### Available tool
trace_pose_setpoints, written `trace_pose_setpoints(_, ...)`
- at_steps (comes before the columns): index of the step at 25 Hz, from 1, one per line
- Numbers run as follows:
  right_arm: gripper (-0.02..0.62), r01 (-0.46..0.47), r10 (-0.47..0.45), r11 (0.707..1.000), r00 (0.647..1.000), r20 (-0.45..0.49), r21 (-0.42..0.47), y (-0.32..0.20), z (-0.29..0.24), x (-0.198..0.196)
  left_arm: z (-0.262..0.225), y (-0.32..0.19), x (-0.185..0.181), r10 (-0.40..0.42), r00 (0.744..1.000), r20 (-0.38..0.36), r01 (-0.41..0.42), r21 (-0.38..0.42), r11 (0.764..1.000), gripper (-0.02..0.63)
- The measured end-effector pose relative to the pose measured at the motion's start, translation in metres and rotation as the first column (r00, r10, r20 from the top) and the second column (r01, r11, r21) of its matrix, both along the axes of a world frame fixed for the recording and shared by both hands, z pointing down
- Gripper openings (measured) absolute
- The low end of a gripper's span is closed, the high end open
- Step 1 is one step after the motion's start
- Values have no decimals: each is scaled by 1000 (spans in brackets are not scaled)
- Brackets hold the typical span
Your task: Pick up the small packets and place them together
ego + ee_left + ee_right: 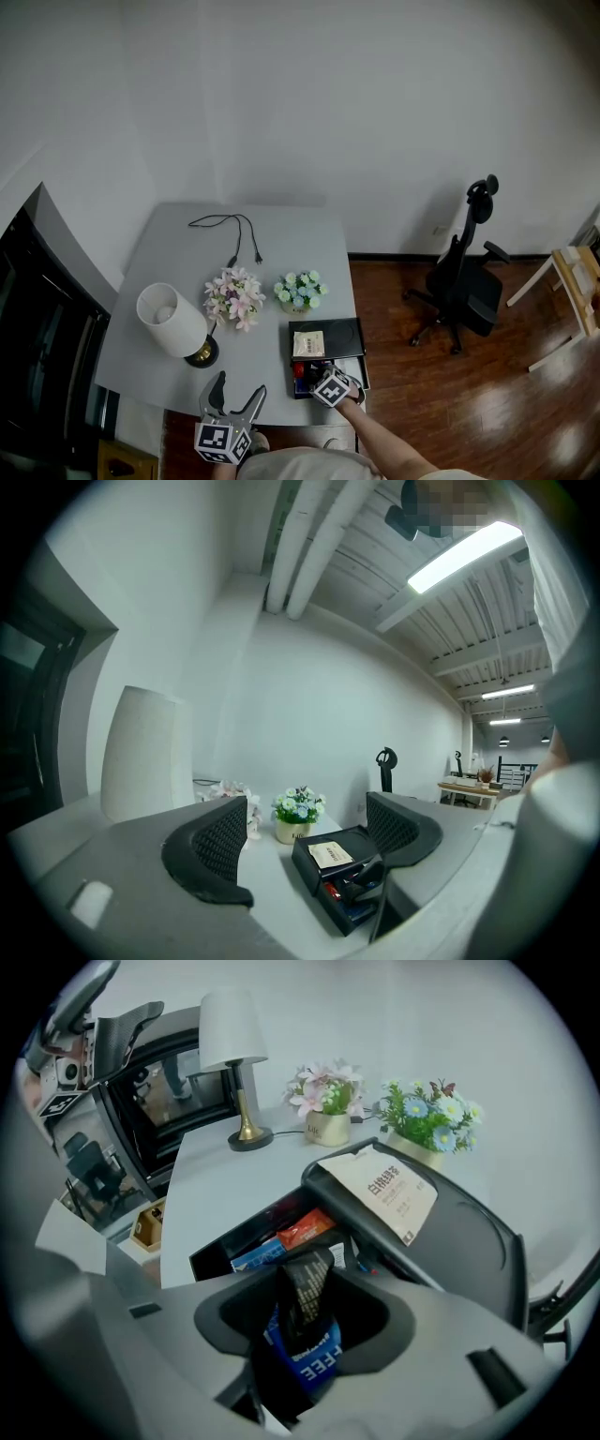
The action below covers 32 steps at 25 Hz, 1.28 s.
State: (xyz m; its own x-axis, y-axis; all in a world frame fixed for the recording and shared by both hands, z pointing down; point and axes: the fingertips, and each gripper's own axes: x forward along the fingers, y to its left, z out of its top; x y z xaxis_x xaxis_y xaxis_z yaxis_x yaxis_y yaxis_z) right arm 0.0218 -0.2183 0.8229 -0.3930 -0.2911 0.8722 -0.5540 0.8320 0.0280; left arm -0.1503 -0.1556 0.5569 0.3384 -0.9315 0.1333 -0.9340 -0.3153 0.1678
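Packet (pixel 303 1286) between right tongs (pixel 307 1321) shows only in right gripper view.

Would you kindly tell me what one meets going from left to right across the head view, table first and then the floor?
lamp → pink flowers → blue flowers → office chair

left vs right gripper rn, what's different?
The left gripper has open, empty jaws; the right gripper is shut on a dark packet. The left points about level over the table edge; the right tilts down into the black organizer drawer. Both carry marker cubes.
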Motion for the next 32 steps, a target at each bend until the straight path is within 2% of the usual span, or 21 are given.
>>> trace_pose_setpoints(6, 146, 25, -25, 999, 1000, 4, 25, 8, -14, 9, -2, -4, 8, 21, 1000, -8, -20, 3, 1000, 399)
trace_pose_setpoints(9, 144, 17, -22, 998, 995, 94, 53, 21, -39, 11, -2, -6, 9, 25, 1000, -12, -25, 5, 1000, 399)
trace_pose_setpoints(13, 144, -43, 23, 996, 972, 234, 80, 35, -80, 29, -1, -9, 9, 25, 1000, -15, -25, 7, 1000, 399)
trace_pose_setpoints(16, 144, -81, 33, 985, 955, 295, 152, 26, -114, 48, -1, -11, 11, 26, 1000, -16, -26, 9, 1000, 399)
trace_pose_setpoints(19, 144, -71, 1, 962, 967, 256, 265, -1, -126, 70, -1, -13, 16, 39, 999, -16, -39, 14, 999, 399)
trace_pose_setpoints(21, 144, -72, 3, 955, 972, 235, 288, -23, -124, 82, -4, -13, 22, 52, 999, -5, -52, 24, 998, 399)
trace_pose_setpoints(26, 146, -27, -21, 959, 986, 168, 281, -76, -103, 91, -16, -11, 33, 69, 997, 40, -71, 57, 996, 399)
trace_pose_setpoints(29, 164, -15, -20, 968, 991, 136, 252, -96, -83, 88, -17, -8, 34, 57, 998, 35, -59, 57, 997, 399)
trace_pose_setpoints(32, 183, 21, -31, 979, 998, 46, 205, -105, -59, 93, -19, -6, 32, 38, 999, 24, -40, 55, 998, 399)
